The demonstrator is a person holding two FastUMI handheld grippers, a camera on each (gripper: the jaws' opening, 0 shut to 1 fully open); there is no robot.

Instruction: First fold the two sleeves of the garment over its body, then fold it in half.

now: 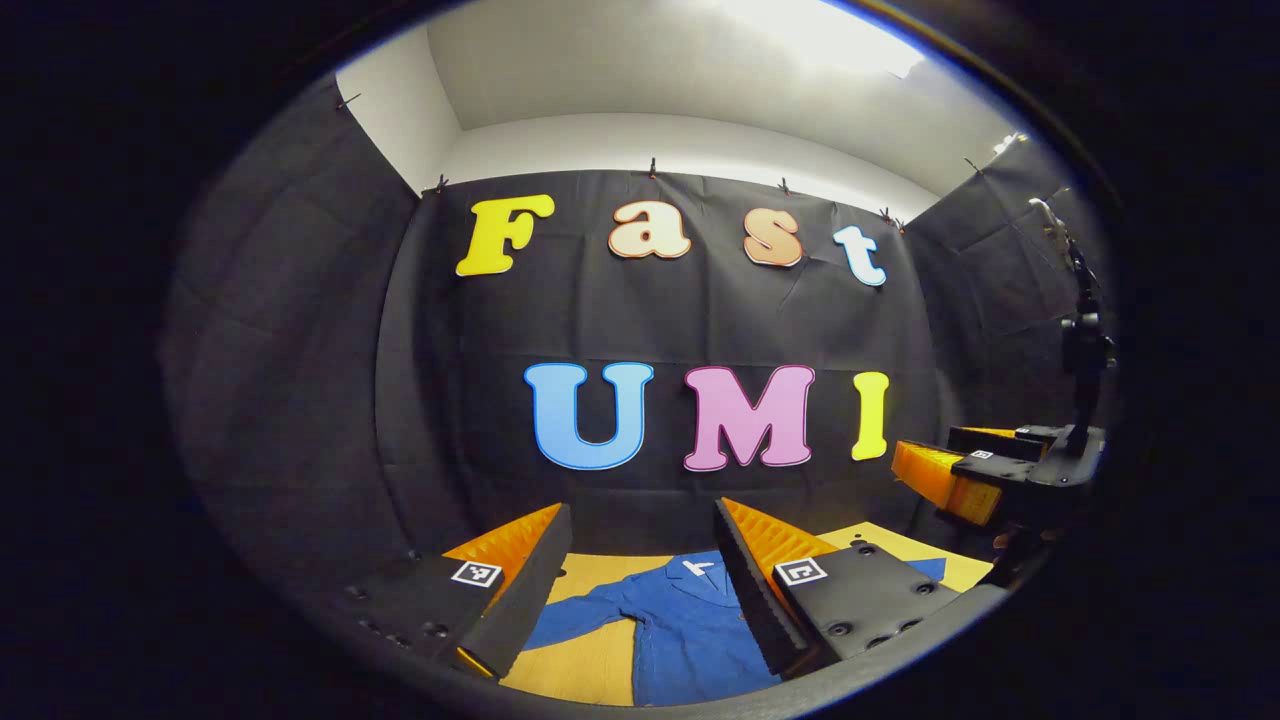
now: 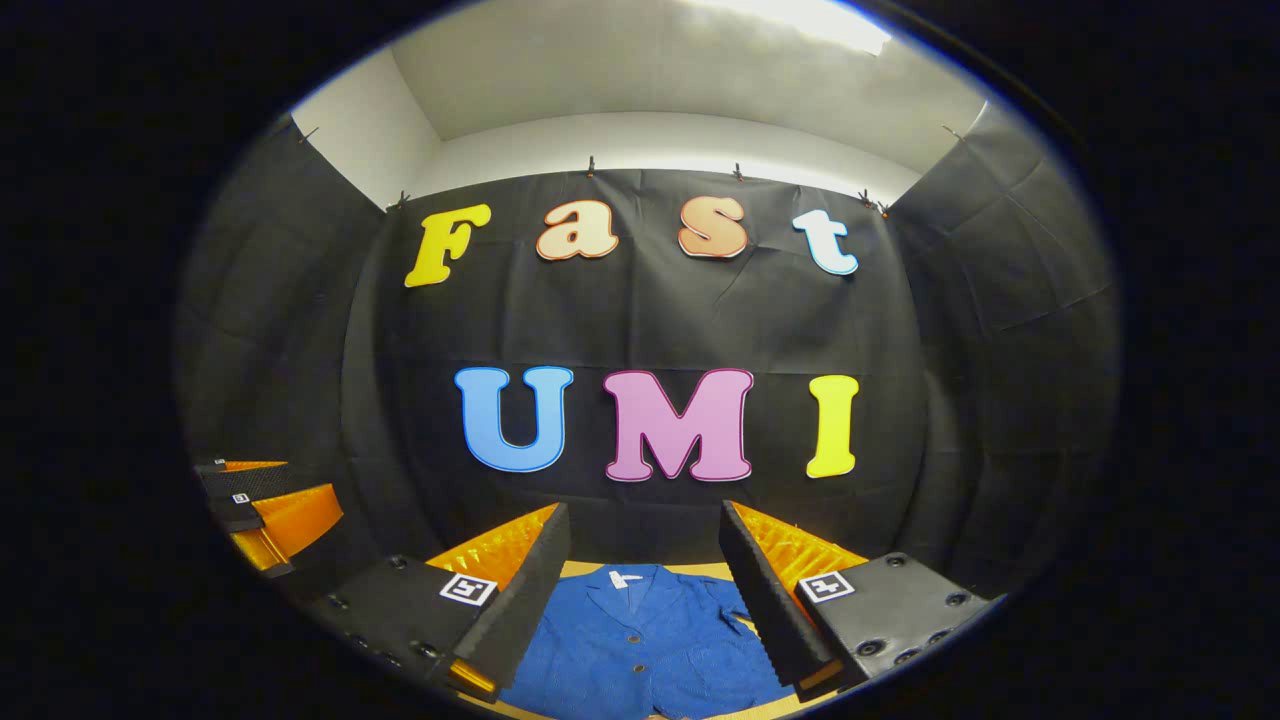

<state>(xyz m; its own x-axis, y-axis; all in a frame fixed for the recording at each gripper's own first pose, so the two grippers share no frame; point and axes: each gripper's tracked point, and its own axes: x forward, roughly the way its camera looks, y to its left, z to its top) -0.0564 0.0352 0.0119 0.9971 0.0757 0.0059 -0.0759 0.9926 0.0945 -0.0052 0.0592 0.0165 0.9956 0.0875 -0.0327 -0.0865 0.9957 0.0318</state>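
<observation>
I see the blue garment (image 2: 640, 640) lying flat on the counter (image 1: 590, 665), below and between the parted fingers of my right tongs (image 2: 645, 575). My left tongs (image 1: 640, 575) also stand open above it, one sleeve (image 1: 575, 615) spread between their fingers.

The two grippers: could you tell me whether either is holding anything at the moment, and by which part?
Nothing is held. The left gripper and right gripper both stand open above the blue garment, which lies flat on the table.
</observation>
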